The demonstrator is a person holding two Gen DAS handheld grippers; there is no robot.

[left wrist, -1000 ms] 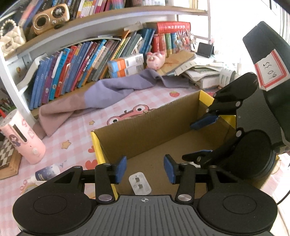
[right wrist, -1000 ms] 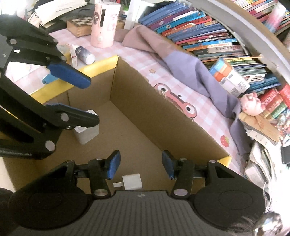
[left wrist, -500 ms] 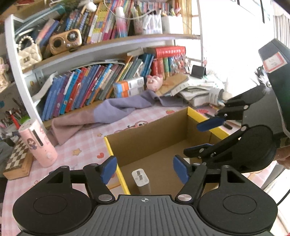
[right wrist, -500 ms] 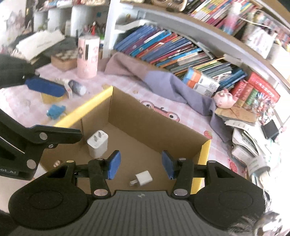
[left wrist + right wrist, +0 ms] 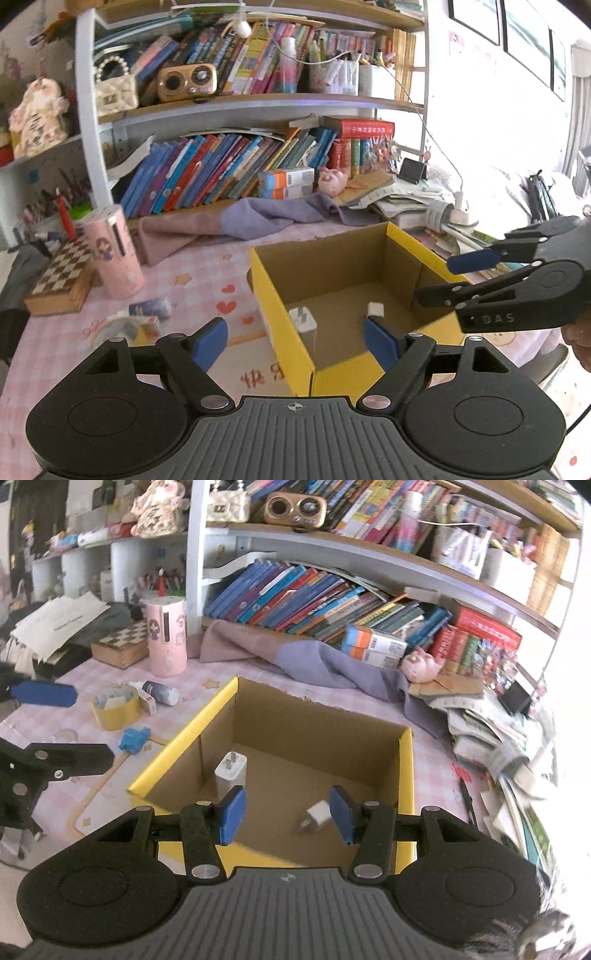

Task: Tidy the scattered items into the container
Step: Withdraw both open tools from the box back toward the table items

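Observation:
A cardboard box [image 5: 280,317] with yellow outer walls stands on the pink checked tablecloth. On its floor are a large white charger [image 5: 303,319] and a small white plug [image 5: 375,309]. My left gripper [image 5: 295,343] hovers above the box's near corner, its jaws opening with nothing between them. My right gripper [image 5: 287,819] hangs over the box's [image 5: 406,775] near edge, open and holding nothing. The charger [image 5: 231,770] and plug [image 5: 316,814] lie below it. A yellow tape roll [image 5: 116,707], a small bottle [image 5: 159,692] and a blue item [image 5: 135,738] lie left of the box.
A pink cylinder [image 5: 114,254] and a chessboard box [image 5: 62,280] stand at the back left. A purple cloth [image 5: 251,218] lies in front of a shelf of books. Stacked papers [image 5: 491,731] and a pen [image 5: 467,801] crowd the right side.
Both grippers have pulled up and back out of the box. The left jaws have spread wider. The charger and the plug stay on the box floor.

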